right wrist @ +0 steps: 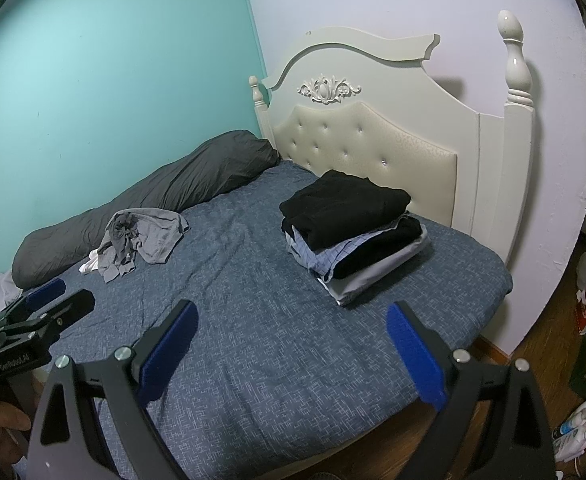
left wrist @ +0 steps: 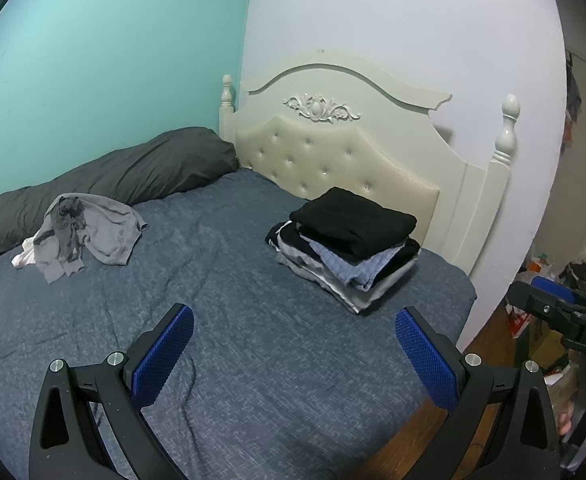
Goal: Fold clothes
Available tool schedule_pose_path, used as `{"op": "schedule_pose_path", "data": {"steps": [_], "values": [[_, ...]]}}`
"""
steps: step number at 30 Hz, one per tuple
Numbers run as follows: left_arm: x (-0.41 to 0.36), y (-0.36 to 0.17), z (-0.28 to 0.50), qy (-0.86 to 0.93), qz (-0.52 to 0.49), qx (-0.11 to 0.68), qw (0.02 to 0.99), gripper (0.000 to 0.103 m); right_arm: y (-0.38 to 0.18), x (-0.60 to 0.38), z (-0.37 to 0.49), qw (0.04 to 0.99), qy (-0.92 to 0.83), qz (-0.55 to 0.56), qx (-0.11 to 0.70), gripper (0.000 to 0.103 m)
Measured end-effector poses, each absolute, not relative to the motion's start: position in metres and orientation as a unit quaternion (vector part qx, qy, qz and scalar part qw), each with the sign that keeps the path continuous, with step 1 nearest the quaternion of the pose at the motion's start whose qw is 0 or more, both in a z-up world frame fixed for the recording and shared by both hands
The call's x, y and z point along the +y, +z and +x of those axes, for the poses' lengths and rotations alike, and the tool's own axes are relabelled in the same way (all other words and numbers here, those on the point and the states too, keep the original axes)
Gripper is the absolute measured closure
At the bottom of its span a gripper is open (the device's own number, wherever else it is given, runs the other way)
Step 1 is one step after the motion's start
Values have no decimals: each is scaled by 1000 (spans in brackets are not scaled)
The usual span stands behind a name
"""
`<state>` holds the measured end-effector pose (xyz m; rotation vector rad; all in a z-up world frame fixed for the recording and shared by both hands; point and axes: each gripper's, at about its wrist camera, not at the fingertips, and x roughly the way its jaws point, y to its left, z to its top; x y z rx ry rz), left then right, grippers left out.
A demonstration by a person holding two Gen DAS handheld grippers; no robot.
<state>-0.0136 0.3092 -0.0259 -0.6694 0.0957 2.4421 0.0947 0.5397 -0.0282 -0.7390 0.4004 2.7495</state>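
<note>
Against the teal wall, a long dark grey pillow (left wrist: pixel 105 168), running from the headboard (left wrist: pixel 333 152) down the far edge of the bed (left wrist: pixel 253 340). Just in front of that pillow, well left of the headboard: one crumpled heap of unfolded clothes (left wrist: pixel 85 232), mostly a grey garment with a darker piece bunched on top and a scrap of white (left wrist: pixel 23 258) poking out at its left end. At least three pieces there; exact count not clear from the tangle. Long axis of the heap roughly parallel to the pillow.

Nearer the headboard, close to its right end: one stack of folded clothes (left wrist: pixel 353 248), black garment on top, a blue checked one and pale ones beneath. Several layers, perhaps five or six; not countable with certainty.

Two tools in play. Left gripper (left wrist: pixel 293 356) spread wide and empty, blue fingers (left wrist: pixel 165 356) over bare bedding. Right gripper (right wrist: pixel 293 356) likewise wide apart, nothing between its fingers (right wrist: pixel 413 360).

Key relation for the coming move: heap ahead and to the left of both pairs of fingers, well apart from each. Probably the left gripper nearer, being on the heap's side. Likely next step: a reach towards the pillow to lift one piece clear for folding on the open bedding between heap and stack.
</note>
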Motion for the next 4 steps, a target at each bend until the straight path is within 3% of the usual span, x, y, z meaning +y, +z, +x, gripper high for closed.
{"op": "schedule_pose_path", "data": {"steps": [4], "values": [[310,-26,-15,919,-255,36,300,0,-28,539,95,133,948,-255,139,7]]}}
